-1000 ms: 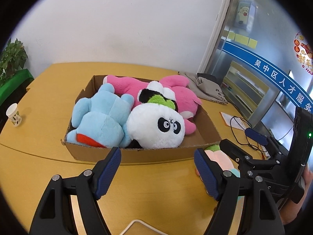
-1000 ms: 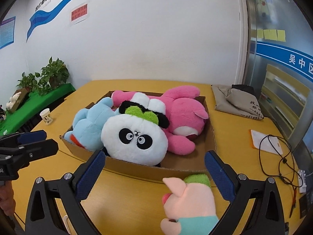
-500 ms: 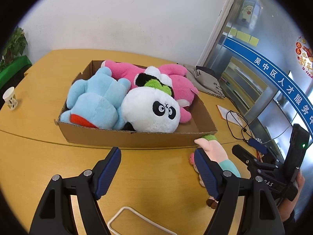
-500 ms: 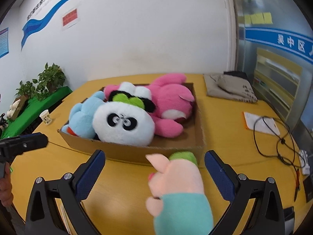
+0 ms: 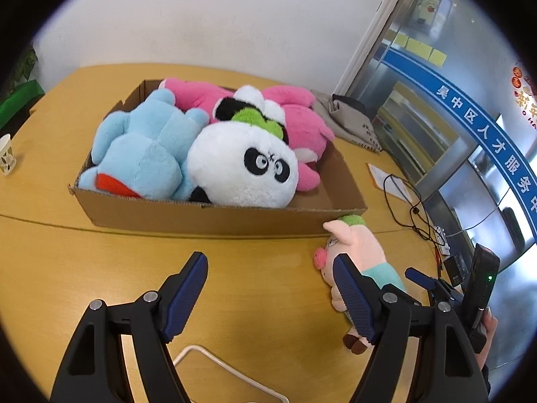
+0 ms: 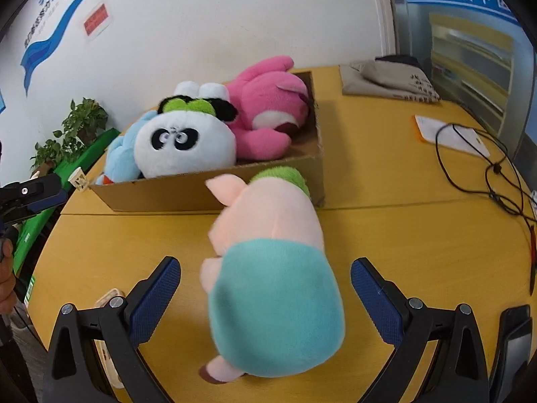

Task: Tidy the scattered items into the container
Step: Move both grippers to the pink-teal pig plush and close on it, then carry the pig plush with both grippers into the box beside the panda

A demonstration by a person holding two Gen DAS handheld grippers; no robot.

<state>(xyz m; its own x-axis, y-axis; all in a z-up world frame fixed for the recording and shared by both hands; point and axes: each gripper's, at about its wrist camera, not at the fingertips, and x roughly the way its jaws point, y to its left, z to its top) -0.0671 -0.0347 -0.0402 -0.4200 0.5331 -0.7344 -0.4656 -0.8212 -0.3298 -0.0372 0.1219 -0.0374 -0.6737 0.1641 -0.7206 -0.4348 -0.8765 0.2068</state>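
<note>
The right gripper (image 6: 265, 288) is spread wide with the soft pink pig plush in a teal shirt (image 6: 268, 262) lying between its blue pads, neither pad visibly touching it; closing squarely across the teal belly, not the loose legs, should keep the toy from twisting out. The left gripper (image 5: 270, 295) hangs spread and empty over the yellow wooden table (image 5: 100, 268). Beyond, the shallow brown cardboard box (image 5: 214, 216) already holds a panda, blue and pink plush, so the bare right-hand corner looks the best drop spot.

left claw (image 5: 270, 283): black frame, blue ribbed pads, silver screws | right claw (image 6: 265, 288): same look | hand (image 6: 5, 282): bare skin
</note>
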